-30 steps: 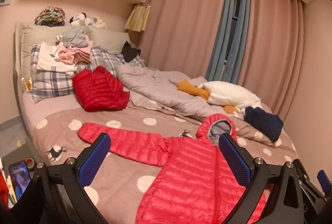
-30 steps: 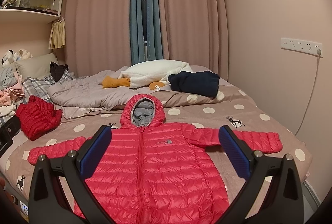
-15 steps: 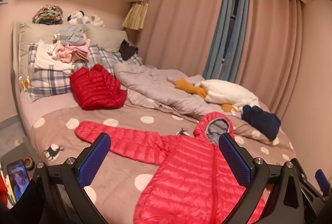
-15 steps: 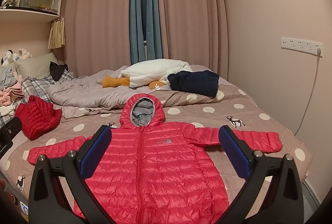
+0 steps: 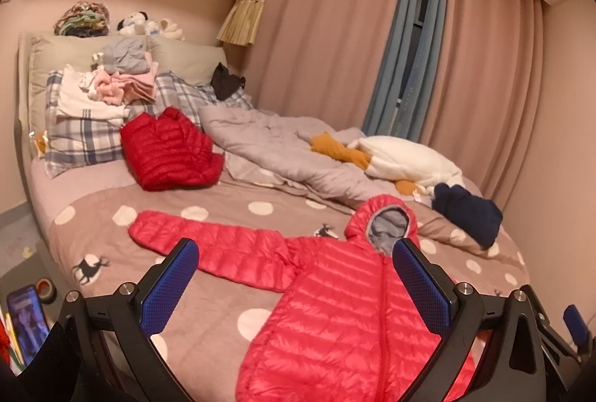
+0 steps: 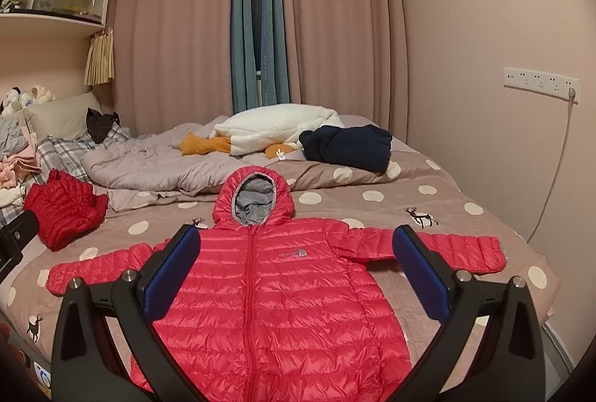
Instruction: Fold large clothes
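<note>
quilted red puffer jacket [image 6: 275, 294] lies flat on dotted bedspread [image 6: 443, 201]; both grippers' jaws spread, empty.

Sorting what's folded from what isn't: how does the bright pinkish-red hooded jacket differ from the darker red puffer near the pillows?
The hooded jacket lies spread flat, front up, both sleeves stretched sideways; the darker red puffer sits bunched in a compact heap. The hooded jacket is nearest the claws, at the bed's near edge; the puffer lies farther back beside the plaid pillow. Both are quilted down-style jackets resting on the bed, held by neither claw.
</note>
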